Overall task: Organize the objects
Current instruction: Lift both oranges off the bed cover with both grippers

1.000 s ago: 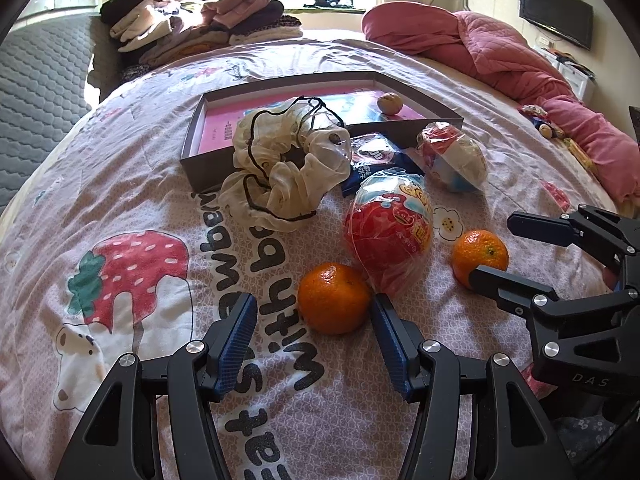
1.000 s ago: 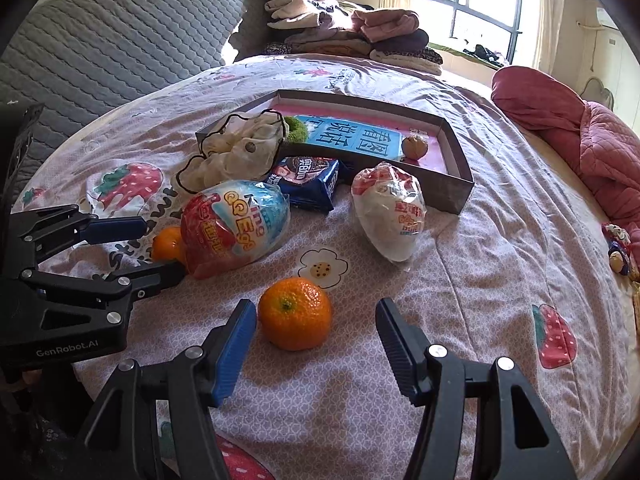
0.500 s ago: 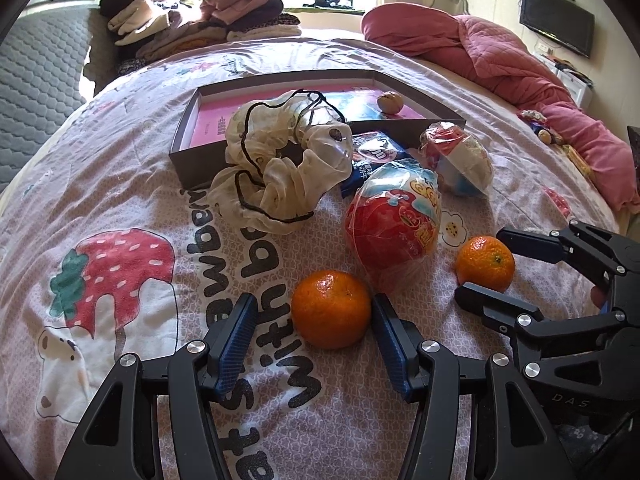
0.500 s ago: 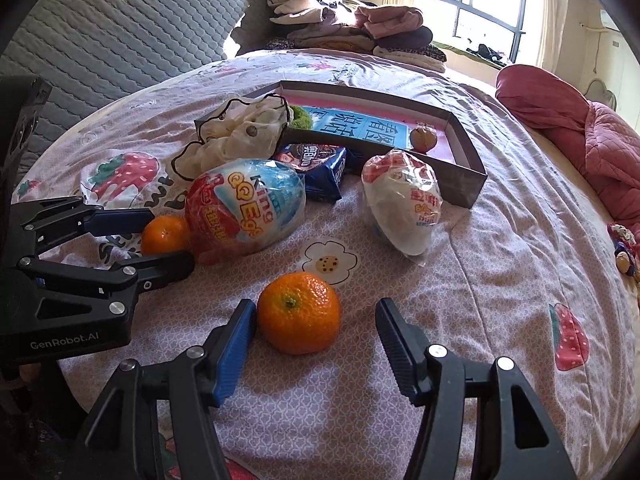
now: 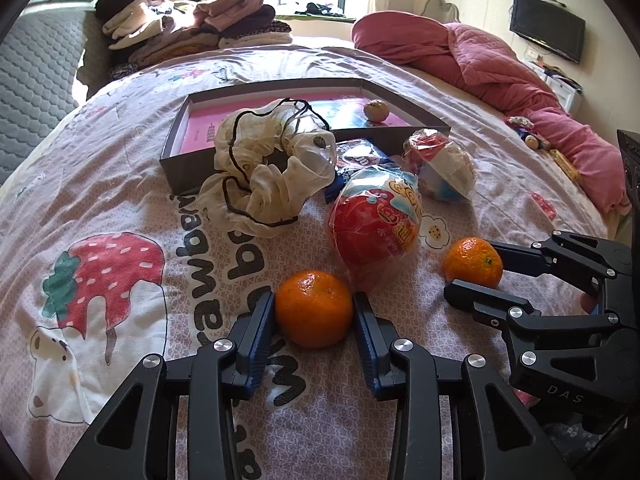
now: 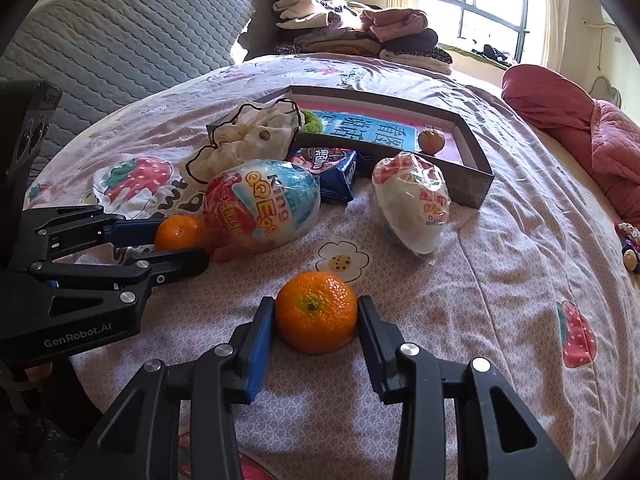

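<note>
Red-and-blue egg pack (image 6: 262, 204) reads "King QQ Egg"; left tongs (image 6: 182, 238) read "GenRobot.AI".

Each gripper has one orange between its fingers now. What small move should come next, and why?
Probably lift both straight up. The left gripper pads touch the left orange, and the right gripper pads touch the right orange; both fruits lie on the bedsheet.

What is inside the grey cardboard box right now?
In the shallow grey cardboard box: a brown walnut on a blue sheet with Chinese characters over a pink liner, plus something green. The cream ruffled scrunchie covers the near corner.
</note>
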Motion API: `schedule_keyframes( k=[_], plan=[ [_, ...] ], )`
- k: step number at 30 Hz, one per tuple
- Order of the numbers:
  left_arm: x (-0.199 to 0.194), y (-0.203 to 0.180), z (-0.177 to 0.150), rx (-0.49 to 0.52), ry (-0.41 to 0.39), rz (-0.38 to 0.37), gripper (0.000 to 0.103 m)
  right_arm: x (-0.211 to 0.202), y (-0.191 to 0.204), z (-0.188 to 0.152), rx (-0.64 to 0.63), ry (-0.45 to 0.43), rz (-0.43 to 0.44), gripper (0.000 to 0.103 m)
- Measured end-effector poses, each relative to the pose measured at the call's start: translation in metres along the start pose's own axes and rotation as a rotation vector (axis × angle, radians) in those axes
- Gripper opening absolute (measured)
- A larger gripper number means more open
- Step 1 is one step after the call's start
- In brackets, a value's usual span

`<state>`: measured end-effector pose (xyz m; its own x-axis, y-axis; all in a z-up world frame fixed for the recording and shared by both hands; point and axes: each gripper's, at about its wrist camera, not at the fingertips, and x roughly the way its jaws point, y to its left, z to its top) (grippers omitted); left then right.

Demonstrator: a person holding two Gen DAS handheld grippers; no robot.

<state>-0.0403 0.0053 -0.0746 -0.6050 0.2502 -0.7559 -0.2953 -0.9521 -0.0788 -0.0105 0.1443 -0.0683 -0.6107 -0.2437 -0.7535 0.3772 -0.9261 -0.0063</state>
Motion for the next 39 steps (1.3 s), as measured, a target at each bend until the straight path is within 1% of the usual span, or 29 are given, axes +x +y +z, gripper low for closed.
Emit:
schedule_keyframes(
  k=[9,20,39],
  plan=[
    [-0.008,-0.001,-0.006,0.001,-0.004,-0.003,0.039,-0.006,-0.003,0.000,0.032,-0.006,0.024,0.041],
    [-0.021,-0.003,-0.009,-0.005,-0.025,-0.003,0.039,-0.017,-0.004,0.001,0.042,-0.028,0.026,0.041],
    [-0.050,-0.007,0.000,-0.019,-0.092,-0.009,0.039,-0.038,-0.004,0.008,0.050,-0.086,0.016,0.041]
  ],
)
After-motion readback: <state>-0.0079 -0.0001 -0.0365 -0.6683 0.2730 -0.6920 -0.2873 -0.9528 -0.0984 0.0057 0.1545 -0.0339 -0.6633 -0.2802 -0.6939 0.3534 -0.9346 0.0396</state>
